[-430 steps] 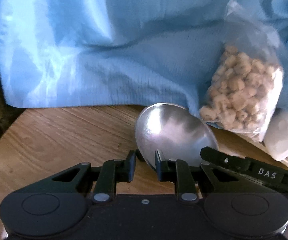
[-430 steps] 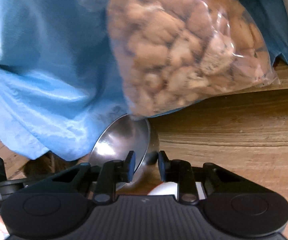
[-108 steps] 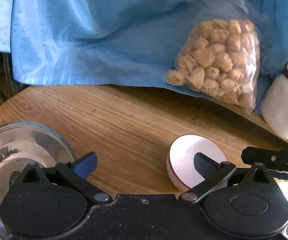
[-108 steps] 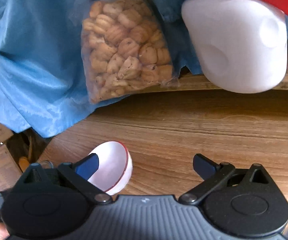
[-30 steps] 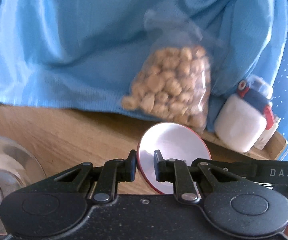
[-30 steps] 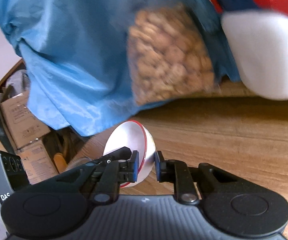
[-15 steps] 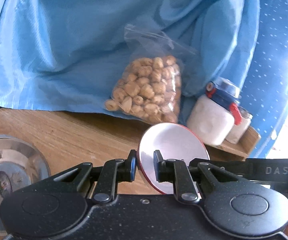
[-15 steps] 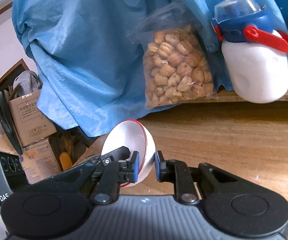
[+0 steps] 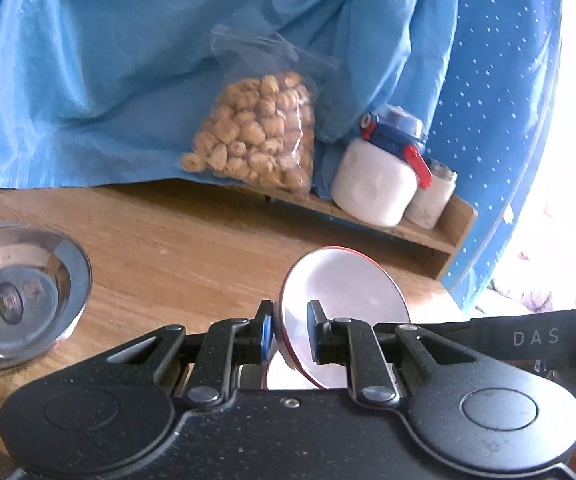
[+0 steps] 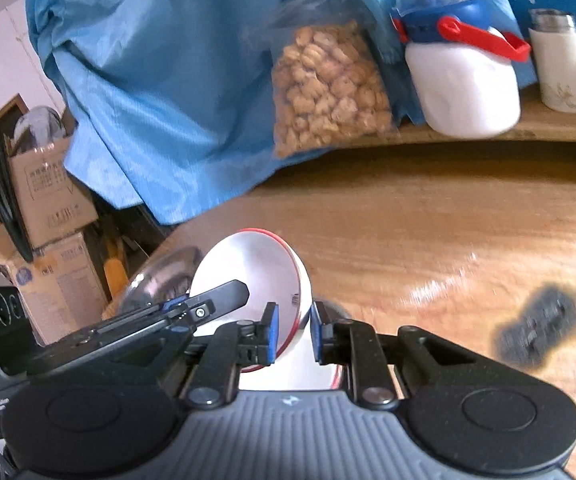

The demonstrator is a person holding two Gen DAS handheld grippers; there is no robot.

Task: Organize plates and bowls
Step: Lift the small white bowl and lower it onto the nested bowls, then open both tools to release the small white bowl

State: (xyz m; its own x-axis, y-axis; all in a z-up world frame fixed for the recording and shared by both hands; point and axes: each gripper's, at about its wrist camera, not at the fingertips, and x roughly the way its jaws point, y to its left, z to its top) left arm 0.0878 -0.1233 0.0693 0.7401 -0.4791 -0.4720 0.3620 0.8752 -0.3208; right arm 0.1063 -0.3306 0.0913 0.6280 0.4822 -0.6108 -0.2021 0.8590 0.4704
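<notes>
A white bowl with a red rim [image 9: 343,308] [image 10: 248,276] hangs tilted above the wooden table [image 9: 192,248], held from both sides. My left gripper [image 9: 289,332] is shut on its left rim. My right gripper [image 10: 293,332] is shut on the opposite rim; its arm [image 9: 527,336] crosses the right of the left wrist view. The left gripper's fingers [image 10: 208,304] show in the right wrist view, pressed on the bowl. A steel bowl [image 9: 20,296] [image 10: 160,276] rests upright on the table at the left, apart from both grippers.
A clear bag of snacks [image 9: 256,136], a white jar with a blue lid [image 9: 375,176] and a small white flask [image 10: 559,68] stand on a low wooden shelf [image 9: 427,232] against a blue cloth [image 9: 108,60]. Cardboard boxes [image 10: 48,200] sit past the table's left edge. A dark mark [image 10: 539,324] stains the tabletop.
Both grippers have drawn back from the blue cloth with the white bowl between them. The bag and jar look smaller, and the steel bowl has come further into view at the left.
</notes>
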